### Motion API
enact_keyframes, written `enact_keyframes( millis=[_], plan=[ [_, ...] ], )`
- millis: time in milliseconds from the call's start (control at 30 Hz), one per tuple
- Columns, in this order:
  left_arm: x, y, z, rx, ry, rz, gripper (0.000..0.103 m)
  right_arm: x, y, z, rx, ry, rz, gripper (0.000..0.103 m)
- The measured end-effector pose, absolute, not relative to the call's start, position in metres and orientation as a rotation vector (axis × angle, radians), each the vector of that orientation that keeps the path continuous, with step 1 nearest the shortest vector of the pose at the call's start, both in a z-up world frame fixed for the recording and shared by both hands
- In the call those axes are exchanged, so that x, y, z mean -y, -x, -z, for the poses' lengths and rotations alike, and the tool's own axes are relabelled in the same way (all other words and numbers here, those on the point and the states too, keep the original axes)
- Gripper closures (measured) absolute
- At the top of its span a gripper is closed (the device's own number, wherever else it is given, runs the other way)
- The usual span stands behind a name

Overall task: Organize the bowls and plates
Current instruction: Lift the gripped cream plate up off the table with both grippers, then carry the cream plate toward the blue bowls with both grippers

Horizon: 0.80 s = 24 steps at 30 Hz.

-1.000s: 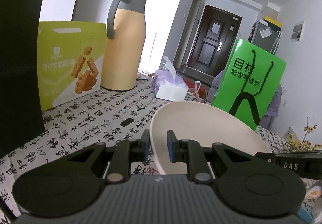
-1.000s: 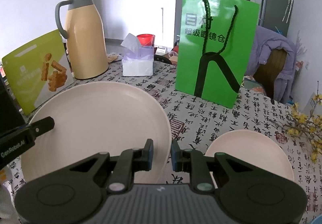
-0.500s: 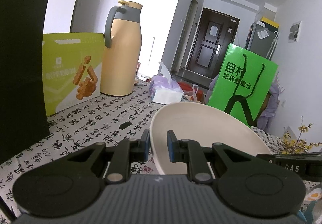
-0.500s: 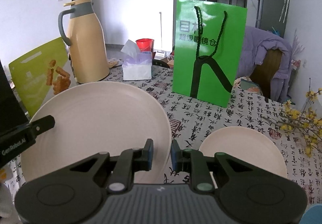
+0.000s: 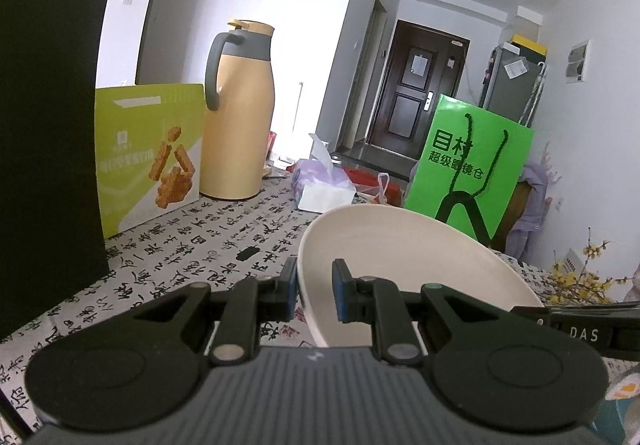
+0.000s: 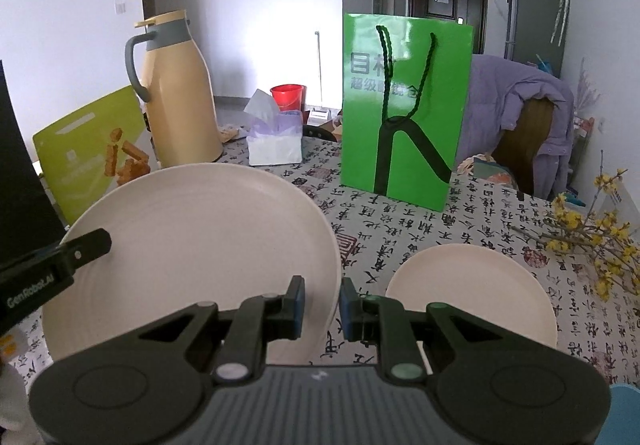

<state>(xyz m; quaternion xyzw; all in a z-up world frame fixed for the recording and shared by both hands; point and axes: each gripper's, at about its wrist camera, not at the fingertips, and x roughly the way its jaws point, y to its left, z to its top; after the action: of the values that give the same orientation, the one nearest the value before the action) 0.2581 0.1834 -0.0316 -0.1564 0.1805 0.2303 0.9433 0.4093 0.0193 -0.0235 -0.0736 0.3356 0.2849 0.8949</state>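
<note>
Both grippers hold one large cream plate by opposite rims, lifted off the table. My left gripper is shut on its left rim; the plate also shows in the left wrist view. My right gripper is shut on its right rim. The left gripper's finger shows on the plate's far edge in the right wrist view. A smaller cream plate lies flat on the table to the right.
A table with a calligraphy-print cloth carries a tan thermos jug, a green snack box, a tissue box, an upright green paper bag, a black bag at left and yellow flower twigs at right.
Both grippers and the large plate have risen together; the table and the small plate now sit lower and farther in view. The grips have not changed.
</note>
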Motion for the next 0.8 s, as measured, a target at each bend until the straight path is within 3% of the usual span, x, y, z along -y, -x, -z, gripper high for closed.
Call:
enact_keyframes(
  millis=[800],
  plan=[
    [-0.153,-0.222,0.016,-0.355,0.268,-0.449,0.085,0.018,-0.365,0.011,-0.676,0.096,-0.581,0.085]
  ],
)
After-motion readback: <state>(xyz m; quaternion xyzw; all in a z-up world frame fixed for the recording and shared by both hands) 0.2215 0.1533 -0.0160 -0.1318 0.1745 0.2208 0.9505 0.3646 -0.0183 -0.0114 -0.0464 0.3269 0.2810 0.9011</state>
